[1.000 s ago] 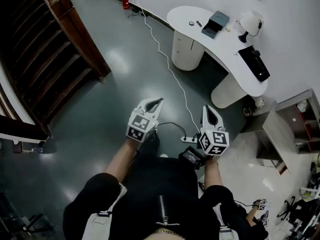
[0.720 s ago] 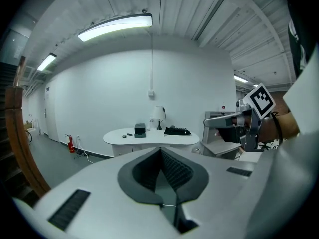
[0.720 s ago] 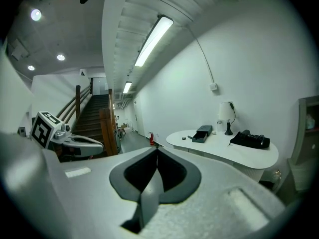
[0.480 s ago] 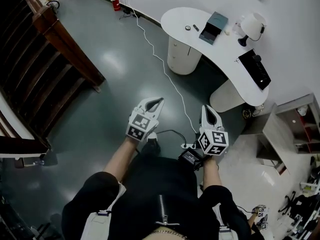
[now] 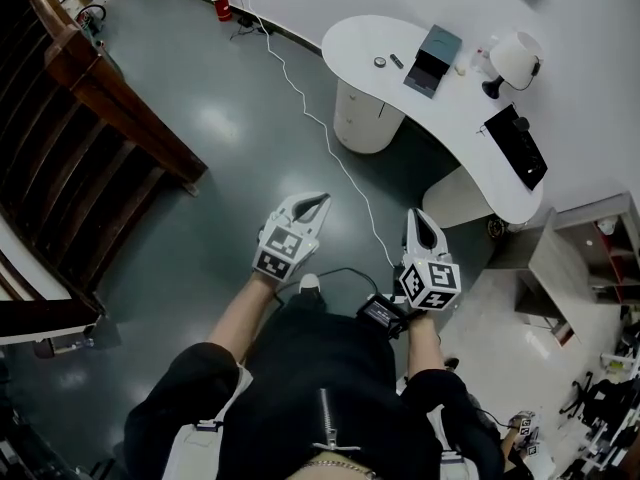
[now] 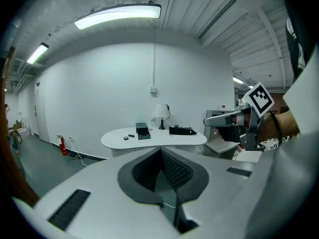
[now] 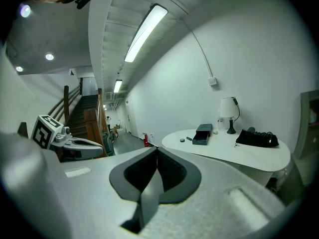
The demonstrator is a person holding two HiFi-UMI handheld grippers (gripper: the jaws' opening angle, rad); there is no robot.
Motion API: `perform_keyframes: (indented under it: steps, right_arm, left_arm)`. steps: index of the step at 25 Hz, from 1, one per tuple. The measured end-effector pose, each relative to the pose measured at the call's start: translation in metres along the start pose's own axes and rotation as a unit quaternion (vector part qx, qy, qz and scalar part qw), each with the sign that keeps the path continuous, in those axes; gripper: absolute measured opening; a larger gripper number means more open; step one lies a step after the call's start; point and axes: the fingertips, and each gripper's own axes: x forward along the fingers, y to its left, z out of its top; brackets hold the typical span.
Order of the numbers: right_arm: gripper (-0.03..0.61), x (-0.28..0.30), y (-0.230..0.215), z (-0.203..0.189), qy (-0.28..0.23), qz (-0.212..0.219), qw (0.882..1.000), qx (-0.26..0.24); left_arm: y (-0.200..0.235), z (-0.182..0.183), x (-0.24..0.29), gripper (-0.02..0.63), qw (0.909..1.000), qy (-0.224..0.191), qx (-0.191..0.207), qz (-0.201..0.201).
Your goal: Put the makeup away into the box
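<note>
moved: the person has walked on toward the desk, with no change at the jaws. left gripper (image 5: pixel 318 200) fingers are clenched, pads meeting, nothing between them. right gripper (image 5: pixel 414 216) is the same, closed on air. both are held out ahead of the body, side by side, pointing slightly down. versus the earlier head frames, the white cable (image 5: pixel 330 153) has slid across the floor, and the power strip that lay just ahead of the right gripper is gone from view. white desk (image 5: pixel 450 118) is still well apart from both grippers. on it sits the dark box (image 5: pixel 432 46), with a round makeup piece (image 5: pixel 380 62) and a short stick-like one (image 5: pixel 397 60) just beside it. lamp (image 5: pixel 515 58) stands further along. judgement: approach only, nothing picked or stowed yet. jaws need opening before they reach those small pieces.
</note>
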Motion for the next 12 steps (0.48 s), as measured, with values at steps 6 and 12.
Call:
perform_keyframes:
  steps: [6, 12]
  right_arm:
    - [0.006, 0.023, 0.002, 0.002, 0.0, -0.019, 1.0, 0.006]
    - [0.006, 0.038, -0.001, 0.008, 0.0, -0.032, 0.999, 0.007]
  left_arm:
    - [0.03, 0.002, 0.013, 0.009, 0.9998, 0.0, 0.01, -0.016]
    - [0.046, 0.005, 0.028, 0.009, 0.9996, -0.001, 0.011, -0.027]
